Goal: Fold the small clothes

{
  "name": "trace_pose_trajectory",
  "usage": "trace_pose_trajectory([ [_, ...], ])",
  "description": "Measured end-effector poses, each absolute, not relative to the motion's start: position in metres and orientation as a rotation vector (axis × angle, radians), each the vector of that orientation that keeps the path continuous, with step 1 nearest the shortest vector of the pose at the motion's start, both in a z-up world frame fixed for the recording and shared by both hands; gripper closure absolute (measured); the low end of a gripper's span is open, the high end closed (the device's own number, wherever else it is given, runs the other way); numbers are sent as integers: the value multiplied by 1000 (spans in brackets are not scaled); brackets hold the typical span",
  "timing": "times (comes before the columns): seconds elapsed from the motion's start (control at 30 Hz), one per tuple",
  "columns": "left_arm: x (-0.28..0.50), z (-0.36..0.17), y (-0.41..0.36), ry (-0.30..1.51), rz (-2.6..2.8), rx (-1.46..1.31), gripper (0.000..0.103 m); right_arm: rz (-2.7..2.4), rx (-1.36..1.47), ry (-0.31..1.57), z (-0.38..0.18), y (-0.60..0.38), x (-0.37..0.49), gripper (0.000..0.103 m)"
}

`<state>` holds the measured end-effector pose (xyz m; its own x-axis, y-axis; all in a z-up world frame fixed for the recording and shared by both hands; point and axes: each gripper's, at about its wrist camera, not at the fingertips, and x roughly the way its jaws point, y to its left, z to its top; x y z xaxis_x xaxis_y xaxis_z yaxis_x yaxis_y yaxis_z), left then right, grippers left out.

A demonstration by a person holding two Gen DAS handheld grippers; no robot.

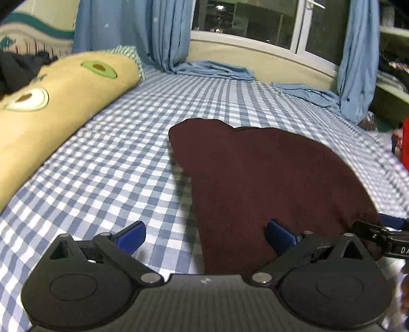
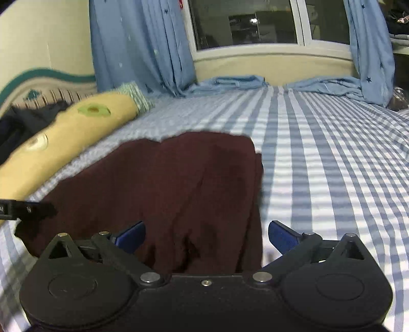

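A dark maroon garment lies flat on the blue and white checked bedsheet. My left gripper is open over the garment's near left edge, its left pad over the sheet and its right pad over the cloth. In the right wrist view the same garment fills the centre left. My right gripper is open over the garment's near right edge, its right pad over the sheet. Each gripper's black arm shows at the edge of the other view.
A yellow avocado-print pillow lies along the left side of the bed. Blue curtains hang at the back by a window, with their ends bunched on the sheet. Dark clothing lies behind the pillow. A red object sits at the right edge.
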<state>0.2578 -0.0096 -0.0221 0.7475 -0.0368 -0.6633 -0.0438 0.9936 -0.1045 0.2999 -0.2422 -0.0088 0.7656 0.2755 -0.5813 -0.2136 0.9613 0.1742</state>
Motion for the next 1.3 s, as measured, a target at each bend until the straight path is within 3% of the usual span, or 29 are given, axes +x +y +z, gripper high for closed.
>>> trace_pose_trajectory([
  [0.23, 253, -31, -1, 732, 5, -215, 1, 245, 150, 679, -32, -254, 295, 1],
  [0.43, 235, -13, -7, 705, 59, -212, 1, 262, 162, 587, -14, -258, 269, 1],
  [0.93, 108, 47, -26, 468, 115, -129, 1, 255, 162, 253, 56, -263, 144, 0],
  [1.3, 17, 35, -41, 377, 146, -17, 1, 246, 104, 168, 51, -255, 41, 0],
])
